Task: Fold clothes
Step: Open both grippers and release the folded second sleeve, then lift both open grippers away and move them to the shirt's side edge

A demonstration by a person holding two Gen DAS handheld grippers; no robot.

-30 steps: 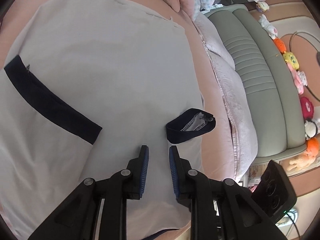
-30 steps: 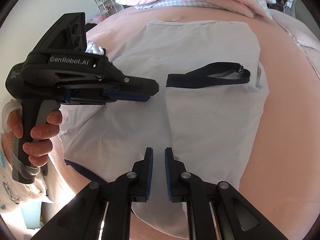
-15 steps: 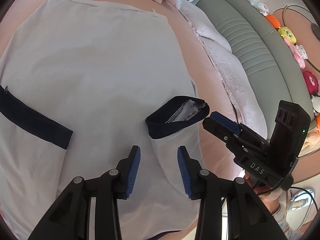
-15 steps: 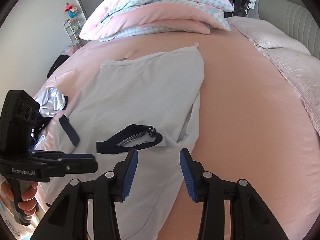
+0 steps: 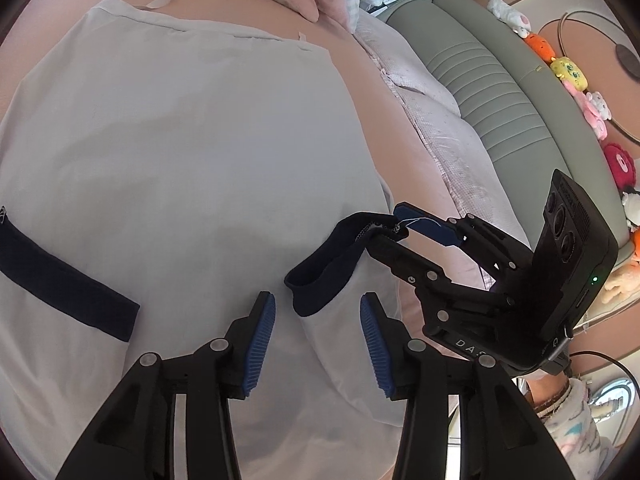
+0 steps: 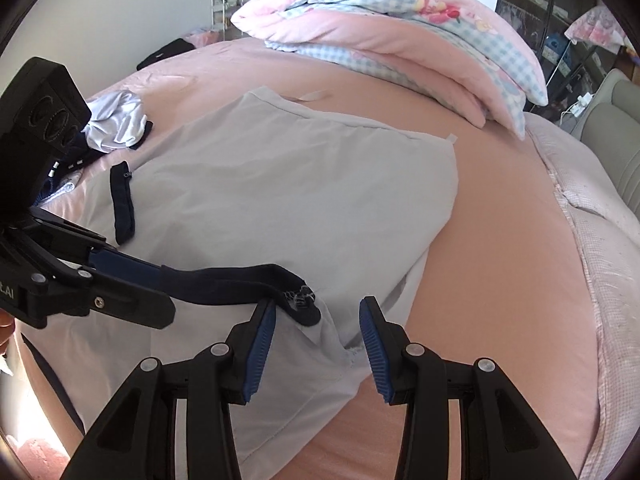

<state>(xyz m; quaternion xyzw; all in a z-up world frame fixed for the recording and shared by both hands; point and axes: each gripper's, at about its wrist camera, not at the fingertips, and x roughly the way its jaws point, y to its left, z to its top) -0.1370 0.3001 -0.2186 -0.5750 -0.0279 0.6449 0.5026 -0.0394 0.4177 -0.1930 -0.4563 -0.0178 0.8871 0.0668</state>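
Pale grey navy-cuffed cotton shirt (image 5: pixel 180 152), pink bed (image 6: pixel 500 220): cuff (image 5: pixel 320 276) between my spread left tongs (image 5: pixel 318 324) and spread right tongs (image 6: pixel 318 328), unpinched.

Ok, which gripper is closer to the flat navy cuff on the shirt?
Left. The left gripper sits at the end of the raised cuff nearer the flat cuff. The right gripper is at its other end, further across the shirt.

A pale grey shirt (image 6: pixel 280 184) with navy sleeve cuffs (image 5: pixel 320 276) lies on a pink bedsheet (image 6: pixel 500 240). Beyond the shirt, a pink quilt (image 6: pixel 400 36) shows blue-and-white check. Both black grippers carry blue pads (image 5: pixel 258 344).
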